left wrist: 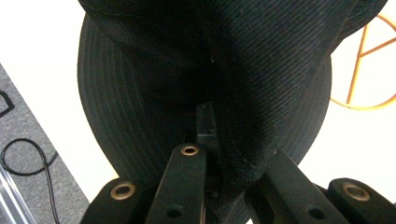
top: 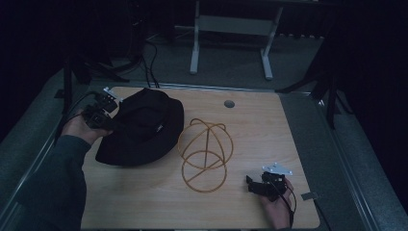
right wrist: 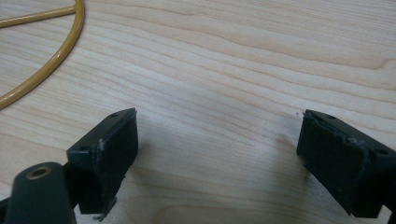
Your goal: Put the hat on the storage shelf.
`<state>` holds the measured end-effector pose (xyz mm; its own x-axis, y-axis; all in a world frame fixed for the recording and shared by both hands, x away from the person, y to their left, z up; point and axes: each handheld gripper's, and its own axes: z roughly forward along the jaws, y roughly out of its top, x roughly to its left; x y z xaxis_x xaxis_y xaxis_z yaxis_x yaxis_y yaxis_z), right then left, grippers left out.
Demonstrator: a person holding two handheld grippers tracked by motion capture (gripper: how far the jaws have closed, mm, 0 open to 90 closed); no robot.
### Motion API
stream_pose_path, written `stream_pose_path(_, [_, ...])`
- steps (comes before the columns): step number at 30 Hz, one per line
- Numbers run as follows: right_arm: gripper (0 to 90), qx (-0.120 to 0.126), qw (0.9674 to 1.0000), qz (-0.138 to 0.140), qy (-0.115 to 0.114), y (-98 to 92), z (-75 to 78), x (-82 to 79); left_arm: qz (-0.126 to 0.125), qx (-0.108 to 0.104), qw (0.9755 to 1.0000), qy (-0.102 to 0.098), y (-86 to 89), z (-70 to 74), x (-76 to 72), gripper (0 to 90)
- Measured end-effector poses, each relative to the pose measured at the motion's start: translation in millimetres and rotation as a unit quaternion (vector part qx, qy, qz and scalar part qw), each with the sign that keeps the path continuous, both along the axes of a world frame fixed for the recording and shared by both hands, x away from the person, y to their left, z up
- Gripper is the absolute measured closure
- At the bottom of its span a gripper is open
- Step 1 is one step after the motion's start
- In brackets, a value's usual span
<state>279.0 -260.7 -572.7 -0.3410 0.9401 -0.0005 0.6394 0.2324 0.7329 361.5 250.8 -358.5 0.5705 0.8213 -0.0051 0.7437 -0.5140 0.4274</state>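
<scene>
A black bucket hat (top: 144, 127) lies on the left part of the wooden table (top: 274, 134). My left gripper (top: 109, 122) comes in from the left and is shut on the hat's brim. In the left gripper view the dark fabric (left wrist: 210, 60) is bunched between the closed jaws of the left gripper (left wrist: 219, 144). A yellow wire hat frame (top: 206, 154) stands at the table's middle, just right of the hat. My right gripper (top: 252, 184) rests near the front right edge, its jaws wide open over bare wood (right wrist: 217, 149), with the wire frame's ring (right wrist: 51, 60) off to its left.
A round cable hole (top: 229, 103) sits in the tabletop behind the wire frame. Beyond the table stand the white legs of another table (top: 195, 48). Cables (top: 149, 62) run over the dark floor at the back left.
</scene>
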Motion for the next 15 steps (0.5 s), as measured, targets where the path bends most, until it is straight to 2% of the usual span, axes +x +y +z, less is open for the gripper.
stream_pose_path(7, [12.5,0.000,1.0000,0.000,0.000,0.0,0.0,0.0,-0.015,-0.009,0.9999,0.000,3.1,4.6,-2.4,88.2])
stream_pose_path(15, [12.5,0.000,1.0000,0.000,0.000,0.0,0.0,0.0,-0.024,-0.024,0.9994,-0.009,5.4,14.8,-6.1,88.2])
